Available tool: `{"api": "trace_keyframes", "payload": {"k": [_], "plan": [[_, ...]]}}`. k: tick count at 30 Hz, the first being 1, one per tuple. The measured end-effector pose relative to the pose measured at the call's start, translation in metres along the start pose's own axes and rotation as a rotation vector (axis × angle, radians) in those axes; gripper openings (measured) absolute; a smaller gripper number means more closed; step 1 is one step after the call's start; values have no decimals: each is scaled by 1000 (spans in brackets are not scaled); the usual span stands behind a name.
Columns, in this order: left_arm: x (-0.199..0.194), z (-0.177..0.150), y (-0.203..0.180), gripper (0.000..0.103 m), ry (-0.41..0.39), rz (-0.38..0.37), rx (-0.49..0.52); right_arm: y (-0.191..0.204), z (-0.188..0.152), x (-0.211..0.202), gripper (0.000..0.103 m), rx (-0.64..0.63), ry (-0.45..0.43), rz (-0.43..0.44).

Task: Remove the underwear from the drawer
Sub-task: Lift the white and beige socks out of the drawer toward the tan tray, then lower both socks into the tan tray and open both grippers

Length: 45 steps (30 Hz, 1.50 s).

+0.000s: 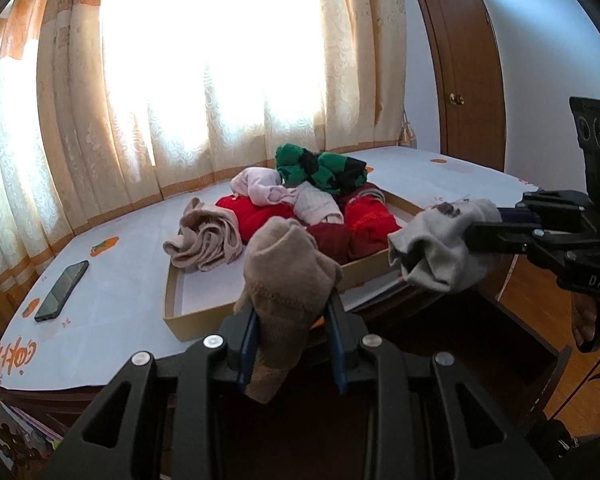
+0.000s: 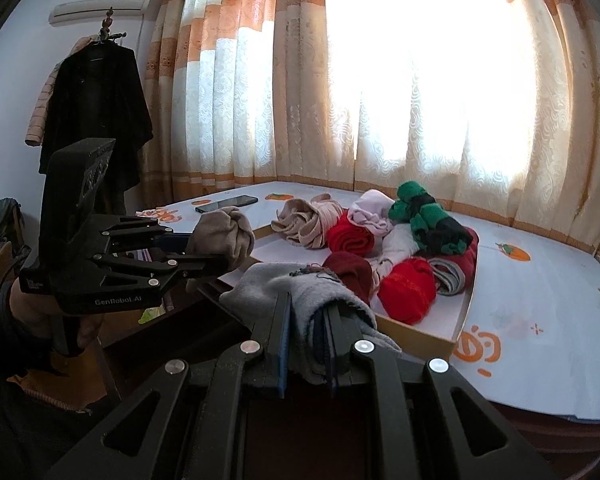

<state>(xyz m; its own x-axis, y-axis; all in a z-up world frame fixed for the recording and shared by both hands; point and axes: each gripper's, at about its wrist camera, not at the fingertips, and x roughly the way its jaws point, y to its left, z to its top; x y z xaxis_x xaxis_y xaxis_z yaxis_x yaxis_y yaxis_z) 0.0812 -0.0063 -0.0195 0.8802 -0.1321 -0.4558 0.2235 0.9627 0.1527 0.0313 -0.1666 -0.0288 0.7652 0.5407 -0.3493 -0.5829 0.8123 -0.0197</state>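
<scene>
Left gripper [image 1: 294, 344] clamps brown sock roll [image 1: 288, 264]; right gripper [image 2: 306, 336] pinches grey sock [image 2: 300, 292]. Cardboard tray [image 1: 172, 300] lies ahead, the left one squarer to its empty corner.

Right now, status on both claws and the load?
Left claw shut on brown bundle. Right claw shut on grey bundle. Both held short of the cardboard tray. Nothing in the way.

phone [image 1: 61, 291], curtains [image 1: 204, 80], black coat [image 2: 96, 108]
</scene>
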Motion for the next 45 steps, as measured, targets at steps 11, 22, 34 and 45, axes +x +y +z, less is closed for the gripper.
{"api": "trace_keyframes", "payload": {"k": [11,22,34,45], "plan": [[-3,11,5,29,-20,15,18,6,16,7,16,-23,-11,11],[-2,21,11,29,-26,24,28,4,32,12,16,-29,-19,14],[4,41,25,29,-31,55,51,0,51,21,16,-31,-20,15],[24,56,39,29,5,70,66,-10,72,44,16,-11,3,26]]}}
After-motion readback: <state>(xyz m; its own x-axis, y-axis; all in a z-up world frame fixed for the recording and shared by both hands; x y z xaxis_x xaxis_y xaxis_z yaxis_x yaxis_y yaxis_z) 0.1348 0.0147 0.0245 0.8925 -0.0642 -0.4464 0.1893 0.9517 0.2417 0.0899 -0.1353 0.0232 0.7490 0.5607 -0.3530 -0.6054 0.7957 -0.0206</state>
